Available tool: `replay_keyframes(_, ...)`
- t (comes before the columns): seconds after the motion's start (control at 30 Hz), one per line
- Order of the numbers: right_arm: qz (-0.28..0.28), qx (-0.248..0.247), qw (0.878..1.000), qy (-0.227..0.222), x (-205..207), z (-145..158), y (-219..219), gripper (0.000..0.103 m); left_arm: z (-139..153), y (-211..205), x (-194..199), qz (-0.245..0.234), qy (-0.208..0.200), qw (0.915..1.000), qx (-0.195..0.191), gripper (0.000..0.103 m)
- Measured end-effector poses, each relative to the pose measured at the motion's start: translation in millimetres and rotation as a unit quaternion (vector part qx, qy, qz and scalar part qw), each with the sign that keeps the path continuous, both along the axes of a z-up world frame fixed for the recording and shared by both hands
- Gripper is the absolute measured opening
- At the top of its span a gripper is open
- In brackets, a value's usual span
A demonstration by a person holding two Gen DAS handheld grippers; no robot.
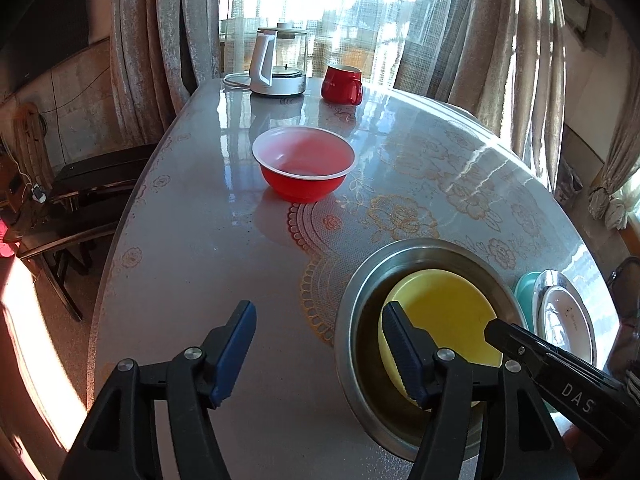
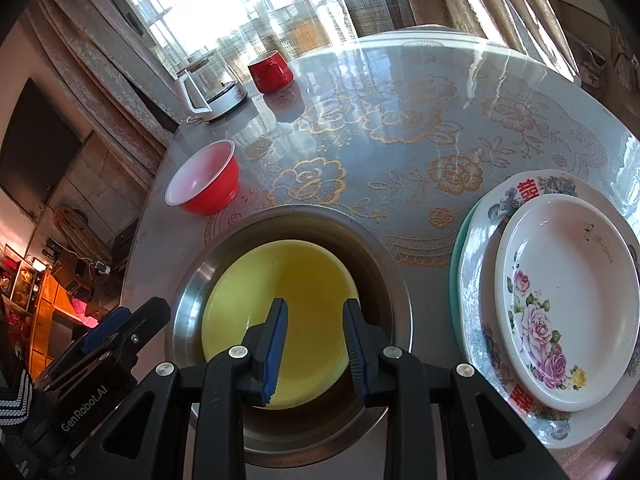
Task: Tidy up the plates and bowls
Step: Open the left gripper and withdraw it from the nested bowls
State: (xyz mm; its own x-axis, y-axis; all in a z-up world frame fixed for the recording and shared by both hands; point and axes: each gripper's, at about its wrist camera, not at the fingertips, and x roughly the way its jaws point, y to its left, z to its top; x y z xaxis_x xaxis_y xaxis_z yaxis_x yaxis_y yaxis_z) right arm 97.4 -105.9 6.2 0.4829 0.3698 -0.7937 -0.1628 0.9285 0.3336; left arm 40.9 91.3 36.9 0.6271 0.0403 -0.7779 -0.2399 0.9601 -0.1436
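Observation:
A yellow bowl (image 1: 448,312) sits inside a steel bowl (image 1: 352,300) near the table's front; both also show in the right wrist view, the yellow bowl (image 2: 288,280) and the steel bowl (image 2: 192,280). A red bowl (image 1: 304,168) with a white inside stands farther back, also in the right wrist view (image 2: 204,184). My left gripper (image 1: 318,344) is open and empty, its right finger over the steel bowl. My right gripper (image 2: 316,344) is open and empty above the yellow bowl. A stack of plates (image 2: 560,300), a small floral one on a larger patterned one on a teal one, lies to the right.
A glass kettle (image 1: 280,64) and a red mug (image 1: 342,84) stand at the table's far edge by the curtained window. A dark chair (image 1: 80,188) stands left of the table (image 1: 180,260). The plate stack (image 1: 560,312) is near the table's right edge.

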Motion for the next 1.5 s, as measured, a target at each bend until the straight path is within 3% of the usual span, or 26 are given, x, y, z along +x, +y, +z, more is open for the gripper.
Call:
replay_keyframes(0.33, 0.0, -0.008, 1.0, 0.001, 2, 0, 3, 0.029, -4, 23, 4, 0.024, 0.003, 0.9997, -0.008, 0.066)
replay_keyframes(0.4, -0.001, -0.01, 1.0, 0.0, 4, 2, 5, 0.029, -2, 29, 9, 0.032, -0.002, 0.9994, -0.012, 0.071)
replay_keyframes(0.47, 0.001, -0.012, 1.0, -0.001, 6, 3, 7, 0.029, -1, 35, 16, 0.04, -0.005, 0.9991, -0.009, 0.078)
replay_keyframes(0.57, 0.003, -0.015, 1.0, -0.006, 7, 6, 9, 0.029, -3, 43, 28, 0.057, -0.005, 0.9984, 0.003, 0.078)
replay_keyframes(0.83, 0.002, -0.026, 1.0, -0.01, 20, 12, 13, 0.029, -15, 68, 65, 0.092, 0.01, 0.9956, -0.016, 0.078)
replay_keyframes(1.07, -0.001, -0.037, 0.999, -0.018, 37, 17, 18, 0.03, -17, 96, 101, 0.102, 0.009, 0.9934, -0.051, 0.078)
replay_keyframes(1.27, -0.003, -0.041, 0.999, -0.022, 51, 20, 26, 0.03, -24, 118, 105, 0.091, -0.014, 0.9925, -0.08, 0.078)
replay_keyframes(1.4, -0.002, -0.035, 0.999, -0.024, 57, 16, 35, 0.03, -33, 133, 105, 0.091, -0.005, 0.9898, -0.11, 0.081)
replay_keyframes(1.5, 0.005, -0.041, 0.999, -0.015, 66, 11, 48, 0.03, -36, 138, 106, 0.098, -0.002, 0.9889, -0.111, 0.081)
